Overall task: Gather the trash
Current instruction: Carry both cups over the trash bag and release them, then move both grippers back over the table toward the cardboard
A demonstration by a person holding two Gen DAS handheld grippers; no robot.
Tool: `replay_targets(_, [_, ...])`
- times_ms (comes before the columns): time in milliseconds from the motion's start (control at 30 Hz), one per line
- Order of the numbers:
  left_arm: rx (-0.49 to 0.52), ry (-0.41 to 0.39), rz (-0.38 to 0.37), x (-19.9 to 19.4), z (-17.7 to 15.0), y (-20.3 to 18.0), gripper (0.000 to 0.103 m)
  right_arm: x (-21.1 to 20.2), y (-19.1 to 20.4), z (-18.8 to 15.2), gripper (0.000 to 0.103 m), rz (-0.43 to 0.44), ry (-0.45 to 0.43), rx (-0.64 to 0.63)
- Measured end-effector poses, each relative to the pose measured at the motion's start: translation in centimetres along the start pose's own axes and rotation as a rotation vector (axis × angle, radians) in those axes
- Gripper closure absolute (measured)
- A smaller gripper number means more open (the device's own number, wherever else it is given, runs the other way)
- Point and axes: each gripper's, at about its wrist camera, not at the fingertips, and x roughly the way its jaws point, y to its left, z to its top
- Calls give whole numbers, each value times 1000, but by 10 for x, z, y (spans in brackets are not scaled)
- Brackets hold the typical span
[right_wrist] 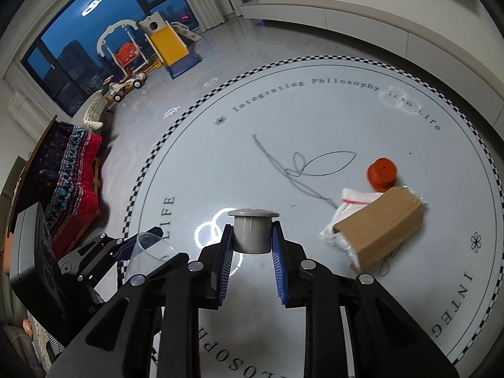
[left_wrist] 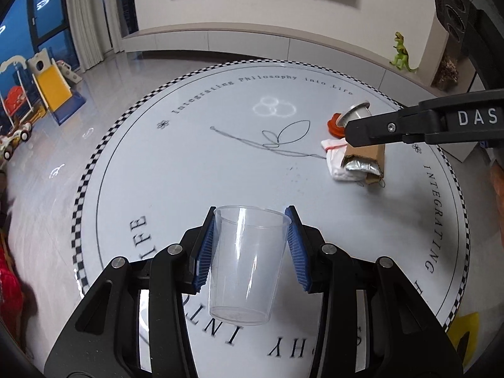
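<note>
**Both grippers loaded, above round mat**

Left gripper (left_wrist: pixel 252 220) clamped on clear plastic cup (left_wrist: pixel 244 264); blue ribbed pads (left_wrist: pixel 206 252) press its sides near the rim; cup's long axis runs along the fingers, mouth pointing away from the camera, base toward it; slight tilt to the left at the top.

Right gripper (right_wrist: pixel 252 236) clamped on small grey flanged plastic cup (right_wrist: pixel 253 231); flange end up and away from the camera, axis roughly upright in right wrist view; pads grip the body below the flange.

Remaining trash lies on round white mat with checkered border (left_wrist: pixel 176 170), right side: brown cardboard box with foil lining (right_wrist: pixel 382 228) lying flat, long axis diagonal, open end toward lower left in right wrist view; crumpled white tissue (right_wrist: pixel 352 197) touching and partly under it; orange round cap (right_wrist: pixel 382 173) just beside, further out.

Room: mat centre and left half open; checkered edge well apart from the trash pile on the far side; grey floor (left_wrist: pixel 104 100) beyond the mat free up to the toy slide (right_wrist: pixel 167 44) by the window.
</note>
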Motion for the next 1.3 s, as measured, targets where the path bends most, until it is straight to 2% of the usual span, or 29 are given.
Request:
replay_targets(267, [-85, -23, 141, -60, -79, 50, 61, 16, 98, -50, 77, 123, 49, -137])
replay_targets(400, [-174, -9, 202, -85, -124, 82, 61, 31, 147, -78, 77, 192, 93, -216])
replay_targets(633, [-299, 38, 289, -110, -200, 127, 61, 61, 218, -131, 77, 265, 189, -332])
replay_targets(867, [-427, 83, 338, -118, -256, 164, 61, 88, 268, -167, 77, 300, 262, -397])
replay_targets(1067, [-533, 134, 352, -111, -292, 189, 60, 107, 288, -186, 77, 315, 302, -415])
replay_targets(1100, [-546, 148, 344, -110, -298, 192, 59, 112, 291, -189, 77, 314, 314, -422])
replay_targets(1167, [-575, 181, 352, -108, -306, 199, 25, 122, 296, -193, 59, 313, 346, -429])
replay_targets(1200, [-594, 189, 372, -107, -309, 202, 6, 124, 297, -195, 43, 297, 341, -425])
replay_targets(1300, [-629, 184, 388, -111, -317, 210, 6, 126, 298, -202, 41, 288, 331, -432])
